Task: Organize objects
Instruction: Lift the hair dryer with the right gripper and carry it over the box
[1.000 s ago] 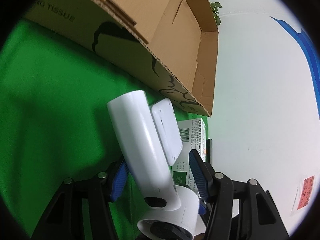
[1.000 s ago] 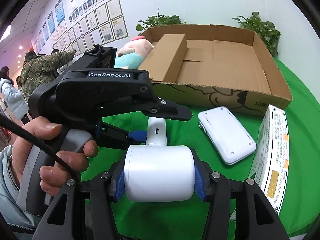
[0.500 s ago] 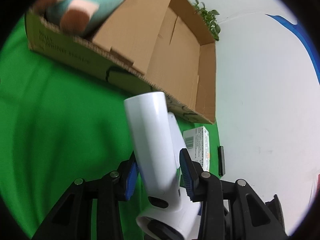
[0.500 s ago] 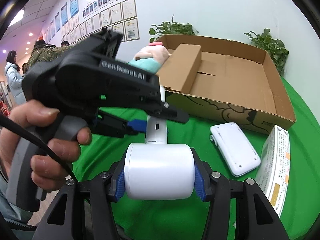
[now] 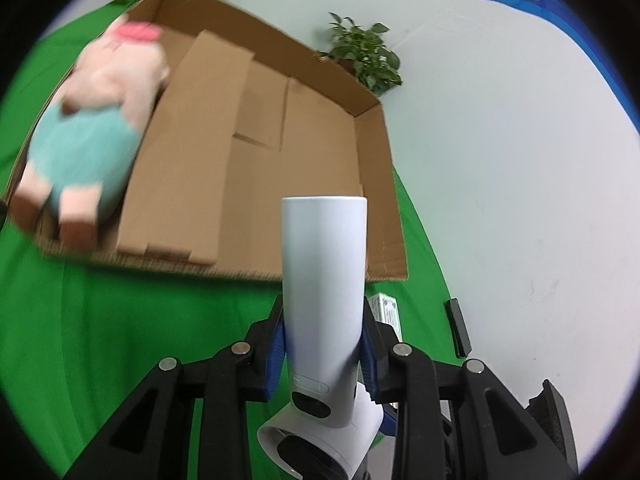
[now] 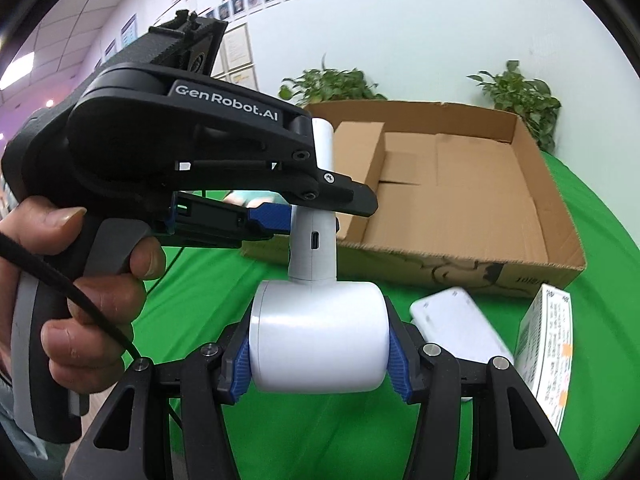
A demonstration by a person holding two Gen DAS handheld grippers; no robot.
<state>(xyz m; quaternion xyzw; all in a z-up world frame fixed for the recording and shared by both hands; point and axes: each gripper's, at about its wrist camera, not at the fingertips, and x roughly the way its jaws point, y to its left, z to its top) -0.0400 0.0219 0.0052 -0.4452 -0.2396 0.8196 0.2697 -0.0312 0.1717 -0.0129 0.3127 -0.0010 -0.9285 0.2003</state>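
Note:
Both grippers hold one white hair dryer above the green cloth. My left gripper (image 5: 323, 354) is shut on its white handle (image 5: 323, 276), which stands upright. My right gripper (image 6: 319, 354) is shut on its white barrel (image 6: 319, 338); the handle (image 6: 314, 240) rises from it, with the left gripper (image 6: 276, 216) clamped on it. An open cardboard box (image 5: 304, 136) lies ahead, also seen in the right wrist view (image 6: 460, 200). A plush pig (image 5: 88, 144) lies in the box's left end.
A white flat device (image 6: 460, 324) and a white printed carton (image 6: 548, 348) lie on the green cloth (image 5: 100, 340) in front of the box. A black bar (image 5: 457, 327) lies at the cloth's right edge. Potted plants (image 6: 520, 96) stand behind the box.
Both grippers have lifted the hair dryer and tilted its handle upright. The left wrist view has swung up over the box, and the plush pig has come into view.

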